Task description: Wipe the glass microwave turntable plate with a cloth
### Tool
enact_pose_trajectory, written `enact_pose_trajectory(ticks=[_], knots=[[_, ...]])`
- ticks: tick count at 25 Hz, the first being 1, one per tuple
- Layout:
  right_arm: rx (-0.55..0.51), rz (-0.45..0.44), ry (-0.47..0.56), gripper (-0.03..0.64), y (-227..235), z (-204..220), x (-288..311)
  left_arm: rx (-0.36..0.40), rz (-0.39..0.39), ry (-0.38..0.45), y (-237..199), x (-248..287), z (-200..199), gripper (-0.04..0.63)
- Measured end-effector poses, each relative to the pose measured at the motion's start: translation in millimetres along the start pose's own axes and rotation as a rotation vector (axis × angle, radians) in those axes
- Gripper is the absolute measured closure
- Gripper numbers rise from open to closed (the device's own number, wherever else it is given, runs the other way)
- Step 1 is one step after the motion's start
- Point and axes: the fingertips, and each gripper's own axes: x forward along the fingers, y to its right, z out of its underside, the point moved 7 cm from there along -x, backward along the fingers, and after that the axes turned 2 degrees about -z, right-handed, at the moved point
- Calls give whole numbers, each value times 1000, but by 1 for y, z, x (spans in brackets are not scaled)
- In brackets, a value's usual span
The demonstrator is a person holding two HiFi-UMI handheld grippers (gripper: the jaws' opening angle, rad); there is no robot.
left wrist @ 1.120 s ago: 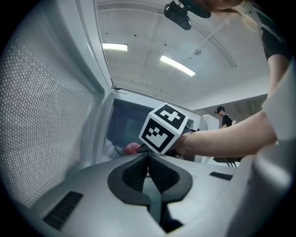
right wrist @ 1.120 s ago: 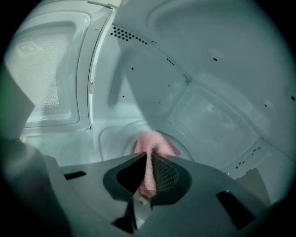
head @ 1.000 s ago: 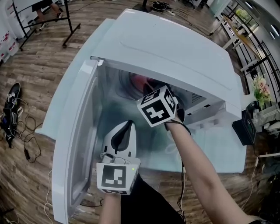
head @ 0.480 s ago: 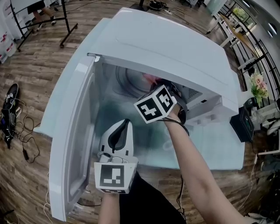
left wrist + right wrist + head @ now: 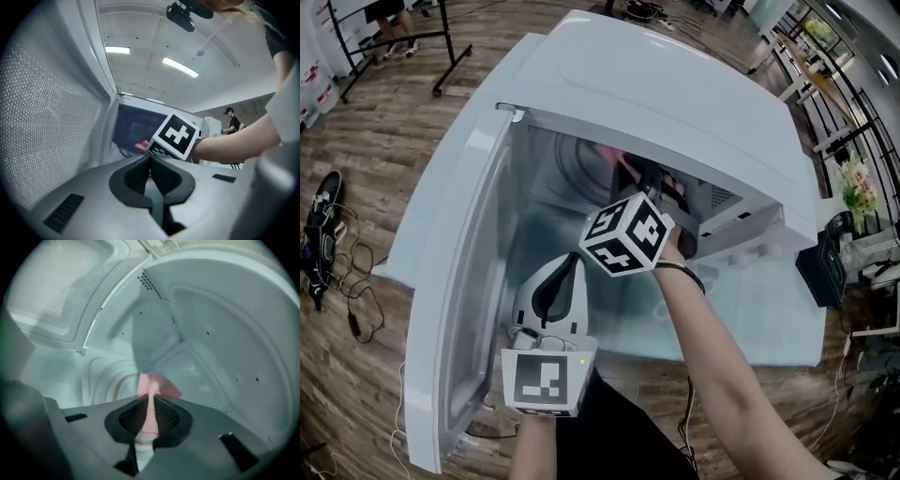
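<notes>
Nearest us, our left gripper (image 5: 150, 161) hovers in front of the open microwave (image 5: 675, 94), its jaws pressed together on nothing. Beyond it, our right gripper (image 5: 150, 404) reaches into the cavity, jaws clamped on a pink cloth (image 5: 157, 384) whose free end sticks out past the tips. The glass turntable plate (image 5: 105, 378) lies on the cavity floor just beyond the cloth; we cannot tell whether they touch. The door (image 5: 459, 281) stands open at left.

White microwave (image 5: 675, 94) on pale table (image 5: 769, 314)
</notes>
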Motion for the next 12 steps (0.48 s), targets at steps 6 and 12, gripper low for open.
enact_pose_trajectory(ticks=[6, 12], knots=[[-126, -30, 165, 604, -11, -37, 12, -11, -11, 1, -1, -5, 3, 592], [-203, -85, 233, 604, -13, -53, 29, -19, -26, -7, -6, -9, 9, 592]])
